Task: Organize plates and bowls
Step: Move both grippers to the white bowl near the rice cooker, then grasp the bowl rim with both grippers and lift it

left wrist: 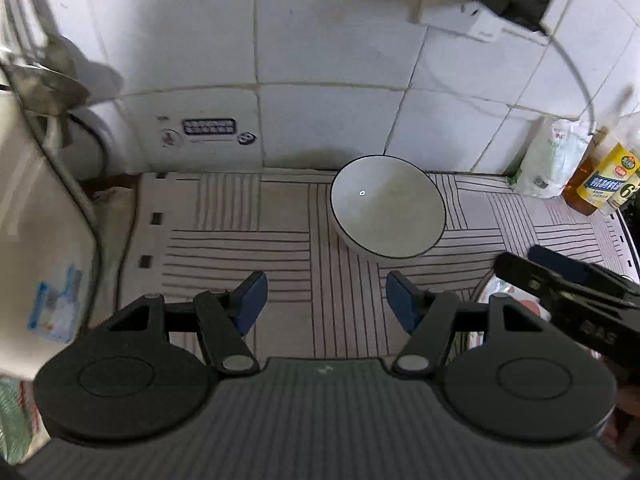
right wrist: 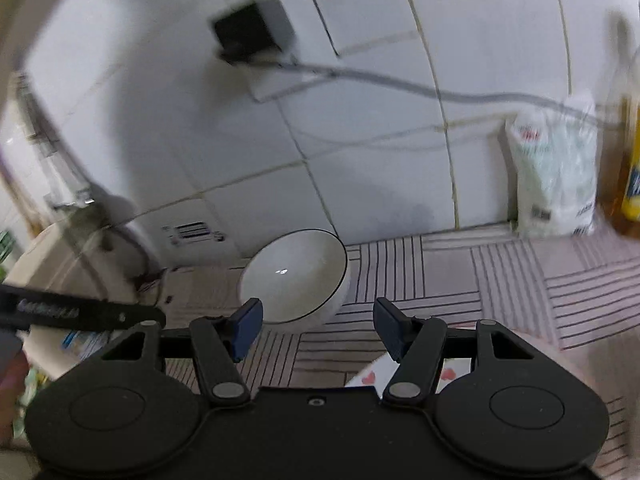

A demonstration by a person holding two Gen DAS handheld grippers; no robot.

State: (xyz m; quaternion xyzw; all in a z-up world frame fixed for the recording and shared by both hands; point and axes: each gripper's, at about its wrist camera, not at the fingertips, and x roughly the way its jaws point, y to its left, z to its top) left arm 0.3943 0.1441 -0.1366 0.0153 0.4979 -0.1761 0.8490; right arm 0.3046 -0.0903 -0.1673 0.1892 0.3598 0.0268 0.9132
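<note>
A white bowl [left wrist: 387, 206] with a thin dark rim stands upright on the striped mat [left wrist: 248, 248], close to the tiled wall. My left gripper [left wrist: 325, 302] hovers open in front of it, nothing between its blue pads. The right gripper's arm [left wrist: 568, 280] juts in from the right of the left wrist view. In the right wrist view the same bowl [right wrist: 294, 276] lies just beyond my open right gripper [right wrist: 318, 328], nearer its left pad, apart from both pads. A plate edge with red hearts [right wrist: 370, 376] shows below the right fingers.
A white plastic bag [left wrist: 550, 160] and a yellow-labelled oil bottle [left wrist: 600, 180] stand at the back right by the wall. A cable [right wrist: 400, 80] runs across the tiles from a wall socket [right wrist: 248, 32]. A pale appliance [left wrist: 36, 216] borders the mat's left side.
</note>
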